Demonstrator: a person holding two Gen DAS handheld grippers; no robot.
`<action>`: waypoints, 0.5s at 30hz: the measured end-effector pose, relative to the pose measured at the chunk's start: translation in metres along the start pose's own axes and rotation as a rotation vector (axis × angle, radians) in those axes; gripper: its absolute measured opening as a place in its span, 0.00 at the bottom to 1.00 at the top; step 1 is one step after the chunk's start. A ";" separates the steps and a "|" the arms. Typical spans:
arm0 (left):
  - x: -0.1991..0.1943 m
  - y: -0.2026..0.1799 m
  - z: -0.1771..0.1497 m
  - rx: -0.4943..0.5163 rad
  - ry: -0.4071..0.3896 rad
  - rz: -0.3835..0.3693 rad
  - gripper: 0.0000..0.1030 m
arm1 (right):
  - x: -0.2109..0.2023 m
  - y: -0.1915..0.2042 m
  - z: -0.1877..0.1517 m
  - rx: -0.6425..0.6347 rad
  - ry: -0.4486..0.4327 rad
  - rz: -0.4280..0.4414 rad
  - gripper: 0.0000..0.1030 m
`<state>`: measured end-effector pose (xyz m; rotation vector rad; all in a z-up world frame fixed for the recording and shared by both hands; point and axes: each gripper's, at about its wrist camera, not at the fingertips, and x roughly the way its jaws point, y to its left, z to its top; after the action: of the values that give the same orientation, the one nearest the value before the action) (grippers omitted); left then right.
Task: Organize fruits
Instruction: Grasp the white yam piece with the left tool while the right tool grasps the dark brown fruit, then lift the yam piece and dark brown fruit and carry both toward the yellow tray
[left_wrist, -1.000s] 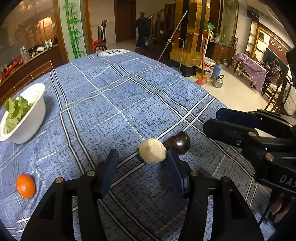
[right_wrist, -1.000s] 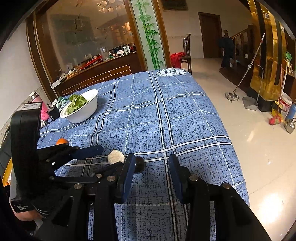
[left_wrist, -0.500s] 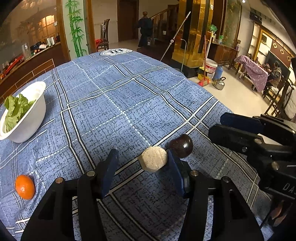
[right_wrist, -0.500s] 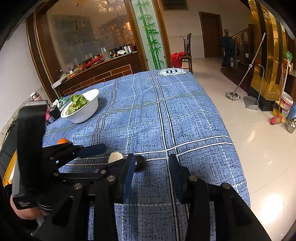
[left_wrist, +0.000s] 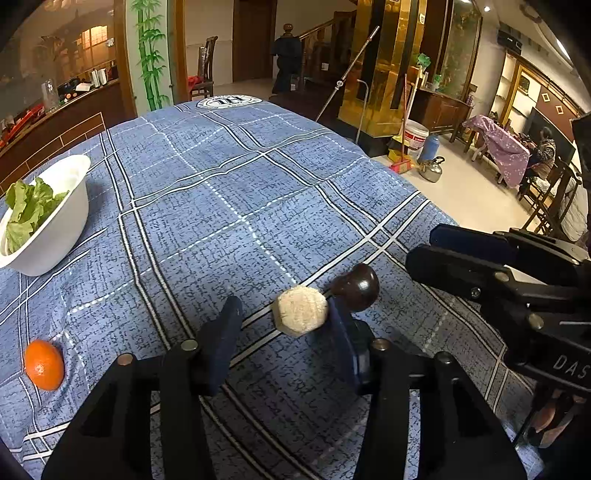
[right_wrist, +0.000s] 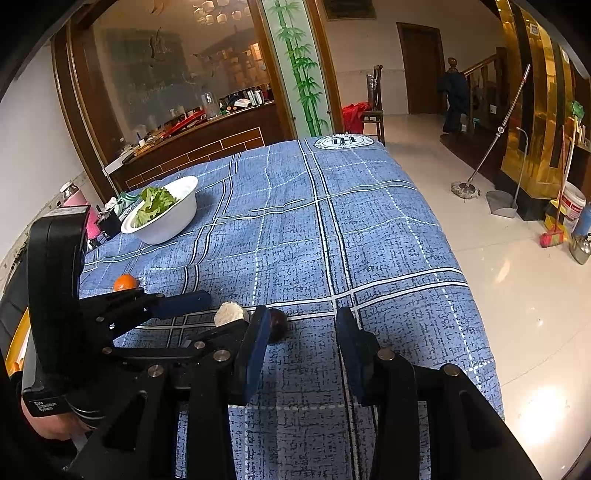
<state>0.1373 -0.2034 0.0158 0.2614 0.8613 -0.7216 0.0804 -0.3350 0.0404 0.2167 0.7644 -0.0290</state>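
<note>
A pale beige, six-sided fruit piece (left_wrist: 300, 310) lies on the blue checked tablecloth (left_wrist: 229, 192), with a dark brown round fruit (left_wrist: 356, 286) touching its right side. My left gripper (left_wrist: 283, 306) straddles the pale piece and its jaws are closing. The right finger (left_wrist: 341, 332) is against the piece, while a gap remains at the left finger (left_wrist: 225, 328). My right gripper (right_wrist: 303, 314) hovers open over bare cloth just right of the dark fruit (right_wrist: 279, 325), which its left finger partly hides. An orange (left_wrist: 44, 363) lies far left.
A white bowl (left_wrist: 55, 236) of lettuce stands at the left, further back on the table. The table's right edge (right_wrist: 476, 302) drops to a shiny floor. Beyond it are a mop, a dustpan, buckets and a seated person.
The left gripper's jaws have narrowed a little around the pale piece. The piece has turned so a flat six-sided face shows. The right gripper has not moved.
</note>
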 end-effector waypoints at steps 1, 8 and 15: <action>0.001 0.001 0.000 -0.002 0.005 0.004 0.45 | 0.000 0.001 0.000 -0.002 -0.001 0.000 0.38; 0.000 0.006 0.000 -0.029 0.004 -0.007 0.45 | 0.000 0.001 0.001 -0.008 -0.007 -0.003 0.38; -0.001 0.003 0.000 -0.018 -0.002 0.011 0.45 | 0.003 0.005 -0.001 -0.028 0.004 -0.002 0.37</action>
<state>0.1390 -0.2012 0.0161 0.2491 0.8640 -0.7034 0.0821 -0.3294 0.0389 0.1897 0.7690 -0.0197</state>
